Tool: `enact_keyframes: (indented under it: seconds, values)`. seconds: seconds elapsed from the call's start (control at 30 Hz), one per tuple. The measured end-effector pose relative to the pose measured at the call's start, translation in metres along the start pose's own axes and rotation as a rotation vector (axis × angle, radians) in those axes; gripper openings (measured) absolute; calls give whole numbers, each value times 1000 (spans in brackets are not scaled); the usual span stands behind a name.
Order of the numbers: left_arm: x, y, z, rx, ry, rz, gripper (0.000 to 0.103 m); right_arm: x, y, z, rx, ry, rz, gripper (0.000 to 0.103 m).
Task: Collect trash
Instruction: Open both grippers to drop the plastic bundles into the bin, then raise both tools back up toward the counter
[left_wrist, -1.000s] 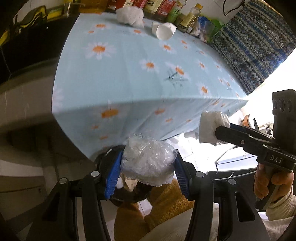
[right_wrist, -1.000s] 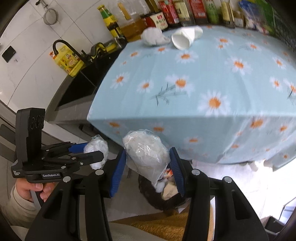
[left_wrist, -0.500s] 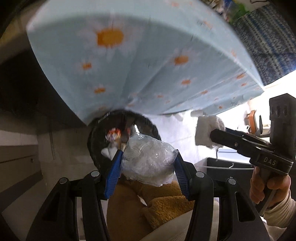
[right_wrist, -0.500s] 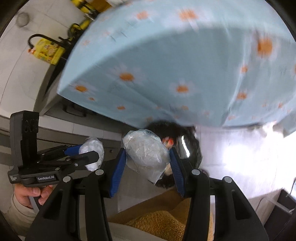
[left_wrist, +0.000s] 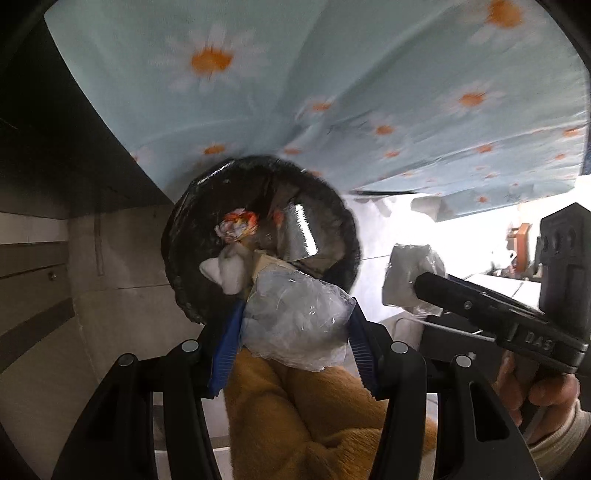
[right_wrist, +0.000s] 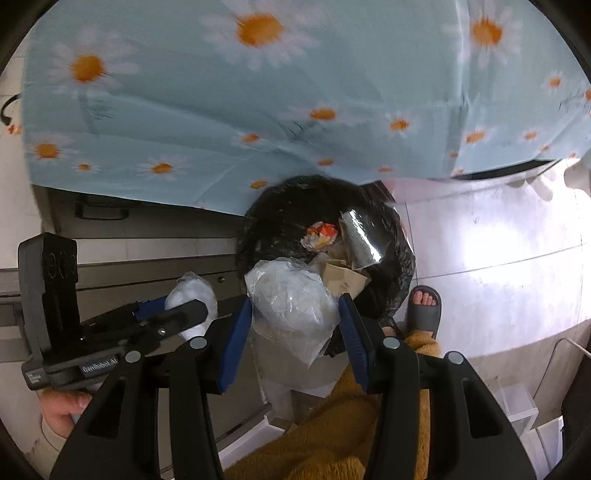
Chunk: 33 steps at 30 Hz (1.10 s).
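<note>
A pale, glossy tiled floor (right_wrist: 498, 258) carries a round bin lined with a black plastic bag (right_wrist: 391, 295), which stands just under the hanging edge of a light-blue daisy-print tablecloth (right_wrist: 258, 110). A foot in a grey slipper (right_wrist: 423, 310) rests on the floor just beside the bin.

Our black two-finger grippers, our fuzzy mustard-orange trousers

We see our left black plastic gripper (left_wrist: 295, 328) with ribbed blue finger pads (left_wrist: 226, 343) and silver screws; our right black gripper (right_wrist: 293, 319) matches it, white "DAS" lettering on its side. Cream knit cuffs (left_wrist: 554, 441) meet bare skin; a grey rubber slipper (right_wrist: 424, 310) shows bare toes.
</note>
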<state>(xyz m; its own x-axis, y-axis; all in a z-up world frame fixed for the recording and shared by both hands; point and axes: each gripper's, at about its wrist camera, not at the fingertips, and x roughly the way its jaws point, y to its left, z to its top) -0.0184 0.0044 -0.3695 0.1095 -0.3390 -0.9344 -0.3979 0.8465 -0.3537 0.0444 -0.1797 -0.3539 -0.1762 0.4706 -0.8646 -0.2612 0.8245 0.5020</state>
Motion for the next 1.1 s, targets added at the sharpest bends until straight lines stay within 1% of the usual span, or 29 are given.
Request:
enact_keyframes:
  seconds: [0.2, 0.3, 0.4, 0.47, 0.5, 0.53, 0.57, 0.6, 0.87, 1.1]
  values:
    - [26, 21, 8, -36, -9, 18, 52, 33, -17, 2, 51, 32, -12, 49]
    - [36, 29, 13, -56, -11, 21, 53, 43, -19, 6, 30, 32, -39, 49]
    - [44, 33, 16, -65, -7, 34, 54, 53, -24, 8, 37, 41, -36, 51]
    - [48, 35, 18, -73, 12, 23, 59, 59, -27, 9, 43, 56, -36, 51]
    - [51, 35, 19, -75, 21, 23, 67, 60, -28, 9, 46, 59, -36, 54]
    - [52, 35, 19, -70, 27, 23, 73, 61, -28, 9, 48, 56, -41, 61]
    - [51, 34, 20, -63, 25, 26, 73, 59, -29, 8, 52, 50, -47, 64]
    - [48, 34, 20, -55, 17, 41, 74, 58, -28, 8, 54, 46, -49, 65]
    - [26, 40, 17, -71, -3, 64, 74, 36, -20, 4, 25, 29, -48, 65]
    - [-16, 32, 9, -57, -46, 67, 74, -2, 4, -1, -23, -14, -51, 65]
